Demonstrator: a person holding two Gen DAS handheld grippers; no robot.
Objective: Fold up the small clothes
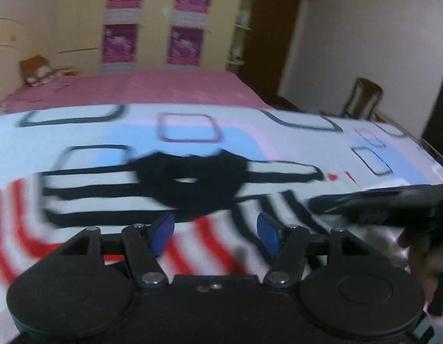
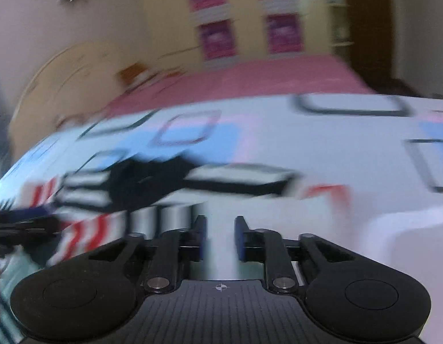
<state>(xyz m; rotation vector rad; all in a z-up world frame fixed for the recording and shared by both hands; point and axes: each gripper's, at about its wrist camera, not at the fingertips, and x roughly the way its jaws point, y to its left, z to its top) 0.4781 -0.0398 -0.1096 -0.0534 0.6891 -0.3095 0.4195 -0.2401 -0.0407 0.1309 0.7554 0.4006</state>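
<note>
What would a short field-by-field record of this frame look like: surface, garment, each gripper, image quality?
surface: patterned sheet on a bed
garment: striped black, white and red clothing, black patch at centre, lying spread out
left gripper: open, above the garment, holding nothing
right gripper: open with a narrower gap, nothing between the fingers
image quality: motion blur, heavier in the right wrist view

Motion-smeared black-, white- and red-striped small garment [image 2: 152,197] in the right wrist view, its edges unreadable, its near part hidden behind the black left gripper [image 1: 215,233] body, blurred dark right gripper [image 1: 387,206] cut off at the frame's right edge, brown plush toy [image 1: 38,70] too soft to identify
</note>
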